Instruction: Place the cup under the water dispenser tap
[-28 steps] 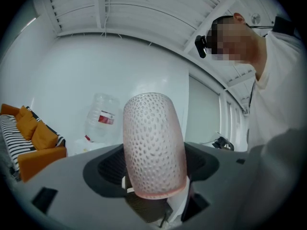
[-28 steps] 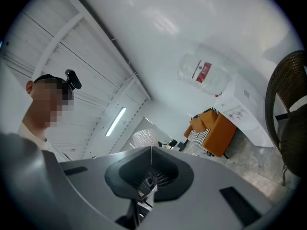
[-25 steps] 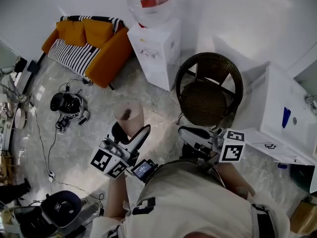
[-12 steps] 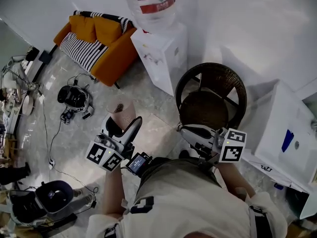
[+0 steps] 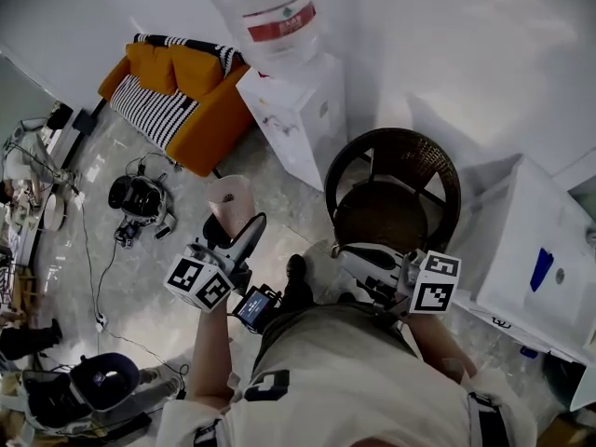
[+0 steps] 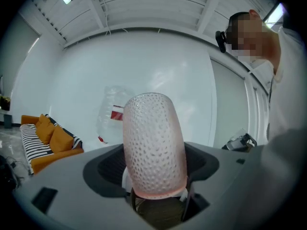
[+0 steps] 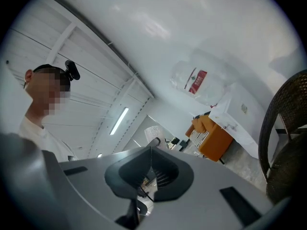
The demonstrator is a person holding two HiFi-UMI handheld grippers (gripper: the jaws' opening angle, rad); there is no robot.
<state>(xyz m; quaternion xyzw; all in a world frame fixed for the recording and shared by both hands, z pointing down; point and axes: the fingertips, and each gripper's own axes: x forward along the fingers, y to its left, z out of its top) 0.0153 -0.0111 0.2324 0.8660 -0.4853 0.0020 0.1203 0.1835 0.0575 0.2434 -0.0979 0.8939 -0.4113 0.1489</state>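
Observation:
A pink dimpled cup [image 5: 232, 203] is clamped at its base by my left gripper [image 5: 240, 233], which is shut on it. In the left gripper view the cup [image 6: 153, 147] stands upright between the jaws and fills the middle. The white water dispenser [image 5: 296, 110], with a large bottle [image 5: 270, 9] on top, stands up and to the right of the cup, a short way off. Its bottle [image 6: 111, 115] shows behind the cup. My right gripper [image 5: 345, 253] is shut and holds nothing, in front of the wicker chair. From the right gripper [image 7: 149, 153] the dispenser [image 7: 240, 113] lies ahead to the right.
A dark wicker chair [image 5: 391, 186] stands right of the dispenser. An orange sofa [image 5: 182, 91] with a striped cover sits to its left. Cables and a small device [image 5: 140, 198] lie on the floor at left. A white cabinet [image 5: 540, 250] is at the right.
My left gripper has carried the cup closer to the dispenser, and the right gripper has moved along with it, still shut. A shoe has come into view below the cup.

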